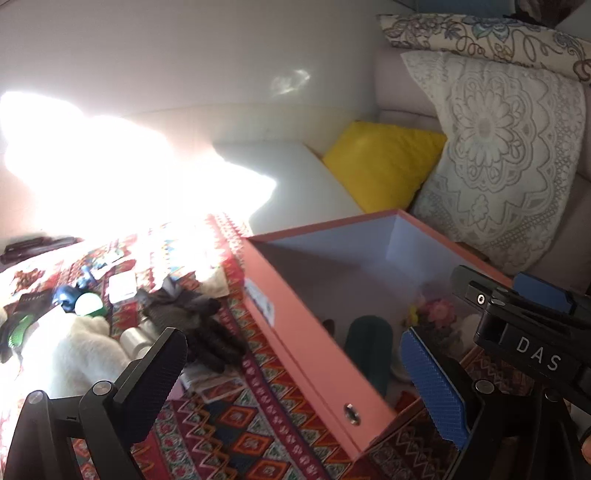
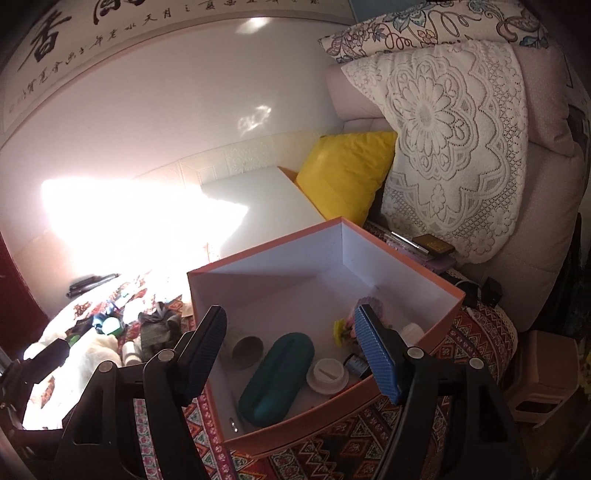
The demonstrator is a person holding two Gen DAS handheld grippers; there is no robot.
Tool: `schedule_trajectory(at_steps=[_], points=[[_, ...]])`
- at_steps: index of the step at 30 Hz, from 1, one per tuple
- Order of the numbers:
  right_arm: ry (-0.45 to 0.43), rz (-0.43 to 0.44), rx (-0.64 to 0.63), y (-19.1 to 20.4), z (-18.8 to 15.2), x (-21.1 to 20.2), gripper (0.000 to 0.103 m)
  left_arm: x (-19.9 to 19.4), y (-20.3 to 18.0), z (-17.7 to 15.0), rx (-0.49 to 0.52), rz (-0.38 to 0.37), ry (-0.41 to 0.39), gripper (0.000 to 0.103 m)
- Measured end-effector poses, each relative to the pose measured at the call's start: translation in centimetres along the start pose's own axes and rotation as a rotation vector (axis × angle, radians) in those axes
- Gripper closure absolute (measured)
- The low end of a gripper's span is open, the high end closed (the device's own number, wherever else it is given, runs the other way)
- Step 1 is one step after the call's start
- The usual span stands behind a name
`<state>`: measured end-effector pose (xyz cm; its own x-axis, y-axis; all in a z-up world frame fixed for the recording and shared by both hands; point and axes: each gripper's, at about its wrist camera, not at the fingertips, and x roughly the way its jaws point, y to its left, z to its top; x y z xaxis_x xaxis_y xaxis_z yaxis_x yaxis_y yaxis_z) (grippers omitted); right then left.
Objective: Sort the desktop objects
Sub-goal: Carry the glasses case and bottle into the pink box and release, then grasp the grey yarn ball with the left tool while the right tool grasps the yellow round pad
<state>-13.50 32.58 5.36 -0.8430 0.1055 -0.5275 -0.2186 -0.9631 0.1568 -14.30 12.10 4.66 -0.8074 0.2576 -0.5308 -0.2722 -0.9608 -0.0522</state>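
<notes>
Patterned tablecloth [image 2: 343,443] bears pink box [image 2: 332,417], beside scattered clutter [image 1: 177,314].

Sun glare [image 1: 110,166] bleaches out the table's far end, swallowing whatever lies there. The small things left of the pink box [image 2: 436,325] (dark glove, white bottles) are blurred. The box's near wall hides part of the teal case [image 1: 369,347].

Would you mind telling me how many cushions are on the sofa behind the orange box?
3: a yellow cushion nearest the box, a white lace-covered cushion beside it, and a floral-print cushion above that. Others may lie outside the frame.
</notes>
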Motion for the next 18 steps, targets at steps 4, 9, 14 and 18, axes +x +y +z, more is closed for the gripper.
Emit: schedule_trajectory(at_steps=[4,9,14,18], points=[[0.038,0.036,-0.055,3.7,-2.7,-0.8,0.028,-1.6,4.1,-2.7,-0.044,0.057,0.021,0.006],[0.079,0.109,-0.152,9.9,-5.8,-1.1,0.028,-3.3,10.6,-5.6,-0.124,0.148,0.043,0.006],[0.125,0.181,-0.242,16.1,-8.3,-0.6,0.028,-4.6,17.7,-8.4,-0.195,0.266,0.060,0.006],[0.183,0.241,-0.277,20.0,-10.0,0.5,0.028,-4.8,24.8,-10.9,-0.247,0.395,0.102,0.006]])
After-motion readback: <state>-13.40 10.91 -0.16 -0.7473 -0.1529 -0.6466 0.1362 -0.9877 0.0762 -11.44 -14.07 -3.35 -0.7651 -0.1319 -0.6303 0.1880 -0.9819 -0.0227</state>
